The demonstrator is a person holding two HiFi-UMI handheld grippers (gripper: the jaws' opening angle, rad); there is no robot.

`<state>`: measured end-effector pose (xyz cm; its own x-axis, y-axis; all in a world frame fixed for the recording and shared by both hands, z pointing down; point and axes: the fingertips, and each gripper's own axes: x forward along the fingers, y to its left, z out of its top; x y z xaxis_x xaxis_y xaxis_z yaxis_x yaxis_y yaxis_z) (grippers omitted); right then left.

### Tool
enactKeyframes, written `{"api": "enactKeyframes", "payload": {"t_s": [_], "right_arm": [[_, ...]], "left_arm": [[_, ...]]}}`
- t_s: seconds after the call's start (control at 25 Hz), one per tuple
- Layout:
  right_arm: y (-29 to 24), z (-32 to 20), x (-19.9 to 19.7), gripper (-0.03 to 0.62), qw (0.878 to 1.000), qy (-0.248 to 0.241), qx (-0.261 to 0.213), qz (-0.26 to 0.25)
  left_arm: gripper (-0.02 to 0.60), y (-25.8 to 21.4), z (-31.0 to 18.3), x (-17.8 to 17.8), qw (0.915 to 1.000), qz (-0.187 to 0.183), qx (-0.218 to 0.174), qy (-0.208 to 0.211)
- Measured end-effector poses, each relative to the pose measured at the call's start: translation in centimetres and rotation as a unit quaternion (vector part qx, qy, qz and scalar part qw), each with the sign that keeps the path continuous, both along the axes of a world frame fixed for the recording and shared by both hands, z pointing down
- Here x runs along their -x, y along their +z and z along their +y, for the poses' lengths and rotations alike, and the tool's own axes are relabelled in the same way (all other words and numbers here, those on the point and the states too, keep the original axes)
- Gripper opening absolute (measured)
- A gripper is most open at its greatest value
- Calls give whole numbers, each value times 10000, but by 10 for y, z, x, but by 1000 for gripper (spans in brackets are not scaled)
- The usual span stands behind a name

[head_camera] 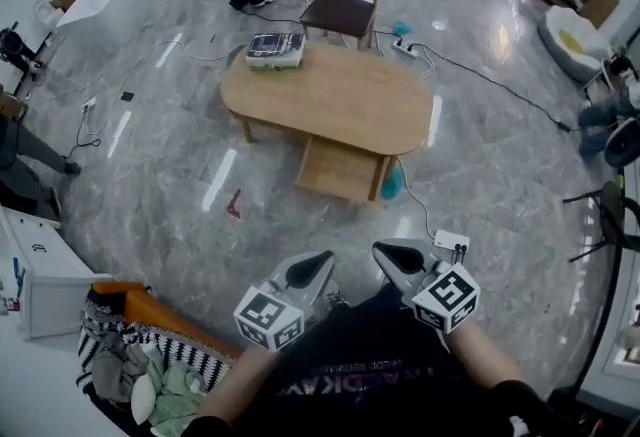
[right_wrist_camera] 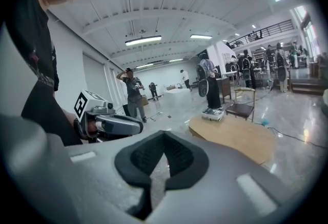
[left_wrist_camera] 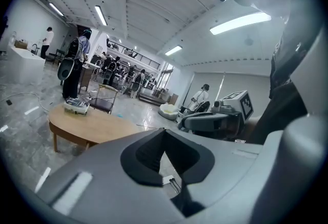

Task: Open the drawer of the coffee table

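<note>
The oval wooden coffee table (head_camera: pixel 340 95) stands on the marble floor well ahead of me. Its drawer (head_camera: pixel 338 170) juts out from under the near edge, pulled open. My left gripper (head_camera: pixel 325 258) and right gripper (head_camera: pixel 380 249) are held side by side close to my body, far short of the table, both shut and empty. In the left gripper view the shut jaws (left_wrist_camera: pixel 164 134) point past the table (left_wrist_camera: pixel 92 126), with the right gripper (left_wrist_camera: pixel 215 120) beside them. In the right gripper view the shut jaws (right_wrist_camera: pixel 163 137) face the table (right_wrist_camera: pixel 238 140), and the left gripper (right_wrist_camera: pixel 110 123) shows at the left.
A boxy device (head_camera: pixel 275 47) sits on the table's far left end. A chair (head_camera: pixel 340 10) stands behind it. A teal object (head_camera: pixel 392 183) lies by the drawer and a power strip (head_camera: pixel 452 243) near my right gripper. A laundry basket (head_camera: pixel 150 365) and white cabinet (head_camera: pixel 40 275) are at my left.
</note>
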<state>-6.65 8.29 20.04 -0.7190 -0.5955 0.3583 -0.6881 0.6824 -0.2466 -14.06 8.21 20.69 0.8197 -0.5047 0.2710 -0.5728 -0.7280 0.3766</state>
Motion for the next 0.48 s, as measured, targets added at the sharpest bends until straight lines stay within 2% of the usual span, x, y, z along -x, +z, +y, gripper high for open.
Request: {"api": "enactKeyframes", "payload": {"t_s": [0.2,0.48], "right_arm": [[-12,10,-20,2,9993,-354,-82,21],[-13,35,-66,2,9973,-735,-33,-82]], "left_arm": [[5,-5,11,-28,9999,-40,9,-143],[5,-15,21,-94,9995,30,-13,-314]]}}
